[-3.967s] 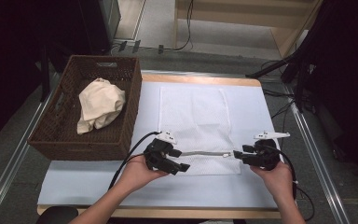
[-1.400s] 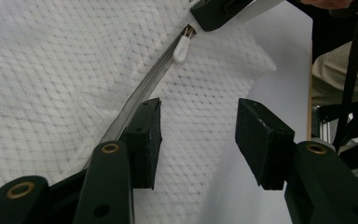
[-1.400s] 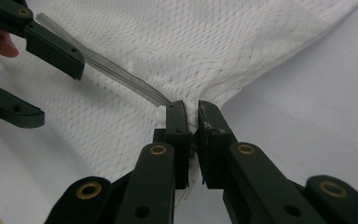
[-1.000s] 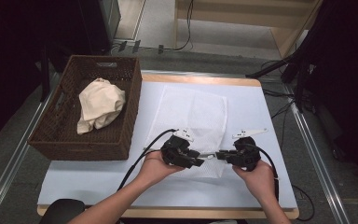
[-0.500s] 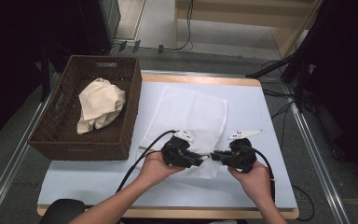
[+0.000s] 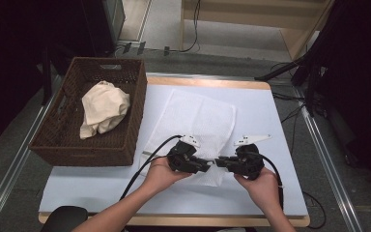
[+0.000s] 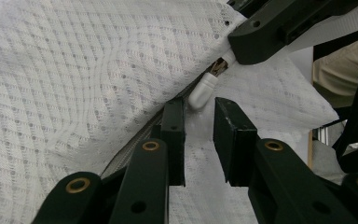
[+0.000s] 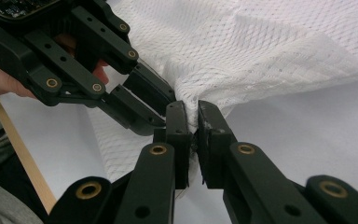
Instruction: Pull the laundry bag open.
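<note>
My right claw (image 8: 192, 128) grips the white mesh bag (image 8: 270, 51). My left claw (image 7: 199, 140), jaws just closing, stands open below the zipper pull (image 7: 204, 88), seen in the left claw's view. High view adds wicker basket (image 6: 125, 72); no writing legible.

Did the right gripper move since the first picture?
Yes. In the high view the right gripper has slid left along the near edge of the white mesh bag, toward the brown basket and the left gripper.

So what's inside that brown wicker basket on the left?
In the basket lies one crumpled cream cloth, bunched toward the middle. Bare woven floor shows around it. Whatever might sit beneath the cloth is covered, and the near wall hides the floor right behind it.
</note>
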Action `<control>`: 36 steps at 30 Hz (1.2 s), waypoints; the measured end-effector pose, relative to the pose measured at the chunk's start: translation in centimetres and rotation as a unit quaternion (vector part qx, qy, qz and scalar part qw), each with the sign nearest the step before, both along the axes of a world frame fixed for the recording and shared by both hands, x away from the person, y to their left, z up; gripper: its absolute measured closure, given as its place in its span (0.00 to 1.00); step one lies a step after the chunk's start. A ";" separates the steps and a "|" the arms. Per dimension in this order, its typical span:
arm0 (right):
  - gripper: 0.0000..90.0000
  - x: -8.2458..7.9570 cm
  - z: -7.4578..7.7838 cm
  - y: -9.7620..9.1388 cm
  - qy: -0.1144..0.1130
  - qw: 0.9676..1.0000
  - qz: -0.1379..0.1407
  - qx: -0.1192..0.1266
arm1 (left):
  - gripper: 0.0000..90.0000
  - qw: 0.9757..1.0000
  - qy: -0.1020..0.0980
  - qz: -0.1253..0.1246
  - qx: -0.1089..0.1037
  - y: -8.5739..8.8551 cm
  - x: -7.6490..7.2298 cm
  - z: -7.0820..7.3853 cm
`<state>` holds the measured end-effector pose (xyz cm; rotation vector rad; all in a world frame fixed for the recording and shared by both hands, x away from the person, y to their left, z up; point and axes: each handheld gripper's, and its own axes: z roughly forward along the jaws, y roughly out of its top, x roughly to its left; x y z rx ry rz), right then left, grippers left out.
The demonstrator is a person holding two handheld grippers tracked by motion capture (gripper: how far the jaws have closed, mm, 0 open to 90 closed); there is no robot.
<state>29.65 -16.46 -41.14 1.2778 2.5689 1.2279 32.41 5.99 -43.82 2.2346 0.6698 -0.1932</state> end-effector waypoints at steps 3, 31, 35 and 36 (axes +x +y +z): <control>0.94 0.0 0.0 0.1 0.002 1.000 0.002 -0.001 | 0.86 1.000 0.005 -0.003 -0.010 -0.1 -0.1 -0.1; 0.95 -0.2 0.0 0.9 -0.004 1.000 0.012 -0.009 | 0.97 1.000 0.003 0.003 0.006 -0.4 -0.5 0.6; 0.95 -0.1 -0.1 0.8 -0.007 1.000 0.013 -0.010 | 0.97 1.000 0.001 0.003 0.007 -0.4 -0.5 0.6; 0.95 -0.1 -0.1 0.8 -0.004 1.000 0.013 -0.010 | 0.97 1.000 0.002 0.004 0.007 -0.4 -0.5 0.6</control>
